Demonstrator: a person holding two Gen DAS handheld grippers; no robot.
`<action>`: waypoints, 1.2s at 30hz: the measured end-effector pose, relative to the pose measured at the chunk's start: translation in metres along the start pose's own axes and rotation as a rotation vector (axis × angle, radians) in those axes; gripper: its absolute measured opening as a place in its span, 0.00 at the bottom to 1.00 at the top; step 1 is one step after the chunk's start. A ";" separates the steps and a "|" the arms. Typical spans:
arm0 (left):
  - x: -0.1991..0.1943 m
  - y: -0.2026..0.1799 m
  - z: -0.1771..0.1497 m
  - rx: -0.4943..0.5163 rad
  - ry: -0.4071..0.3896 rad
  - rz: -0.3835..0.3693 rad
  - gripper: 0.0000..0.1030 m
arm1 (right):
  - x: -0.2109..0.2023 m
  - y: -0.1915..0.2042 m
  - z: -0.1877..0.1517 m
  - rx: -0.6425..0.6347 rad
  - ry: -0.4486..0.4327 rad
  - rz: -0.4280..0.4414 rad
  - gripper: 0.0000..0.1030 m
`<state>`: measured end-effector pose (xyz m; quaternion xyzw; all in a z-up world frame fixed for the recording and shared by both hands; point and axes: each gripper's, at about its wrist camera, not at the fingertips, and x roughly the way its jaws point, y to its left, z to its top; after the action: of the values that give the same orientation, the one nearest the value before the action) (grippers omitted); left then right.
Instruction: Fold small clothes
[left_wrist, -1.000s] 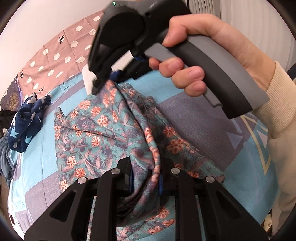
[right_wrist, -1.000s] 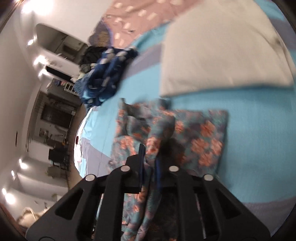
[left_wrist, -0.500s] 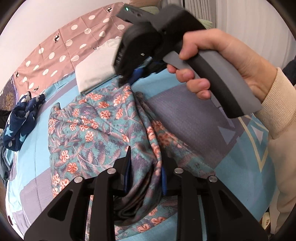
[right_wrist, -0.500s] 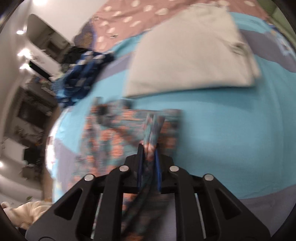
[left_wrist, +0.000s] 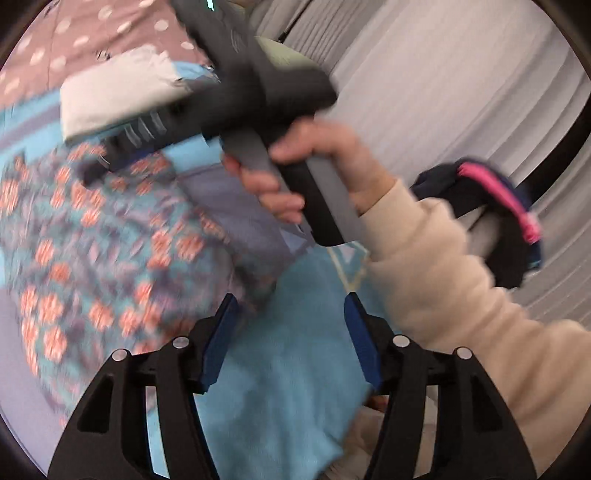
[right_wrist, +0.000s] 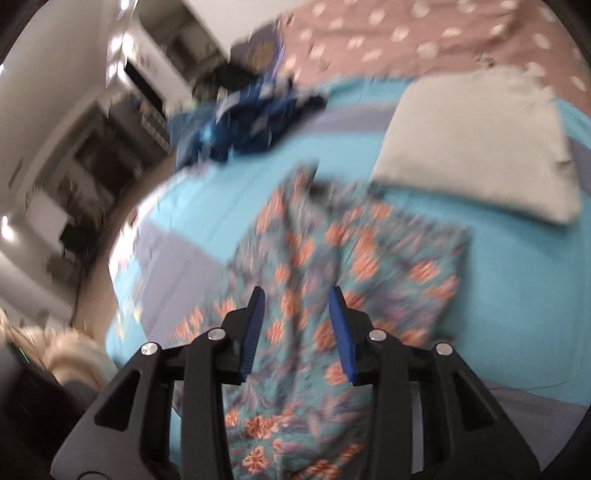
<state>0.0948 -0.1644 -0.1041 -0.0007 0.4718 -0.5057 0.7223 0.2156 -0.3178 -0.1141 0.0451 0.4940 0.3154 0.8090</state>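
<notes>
A teal garment with orange flowers (right_wrist: 332, 266) lies folded on the blue bedspread (right_wrist: 517, 302); in the left wrist view the same floral garment (left_wrist: 92, 240) spreads at the left. My left gripper (left_wrist: 290, 306) is opening, nothing between its blue pads, only bedspread below. My right gripper (right_wrist: 297, 295) is also opening above the floral cloth, which lies below the gap without being pinched. The right gripper's body (left_wrist: 236, 103), held by a hand in a cream sleeve, hovers over the garment's far edge in the left wrist view.
A folded grey-white piece (right_wrist: 480, 144) lies beyond the floral garment. A crumpled dark blue patterned garment (right_wrist: 243, 122) sits at the bed's far left. A pink polka-dot cover (right_wrist: 406, 40) runs along the back. Dark clothing with pink trim (left_wrist: 495, 214) hangs by the curtain.
Both grippers have let go of the floral garment and their jaws have spread. The left view has swung right, off the cloth, and the garment now lies flat on the bed.
</notes>
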 end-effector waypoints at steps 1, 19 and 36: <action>-0.008 0.010 -0.004 -0.035 -0.010 0.005 0.60 | 0.008 -0.003 -0.004 0.000 0.033 -0.037 0.36; -0.048 0.110 -0.024 -0.239 -0.126 0.236 0.62 | -0.023 0.072 -0.084 -0.173 0.002 -0.220 0.48; -0.037 0.108 -0.030 -0.225 -0.102 0.241 0.67 | -0.048 0.077 -0.114 -0.165 -0.048 -0.309 0.45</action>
<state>0.1512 -0.0703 -0.1475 -0.0505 0.4846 -0.3587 0.7962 0.0702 -0.3107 -0.1055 -0.0904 0.4482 0.2258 0.8602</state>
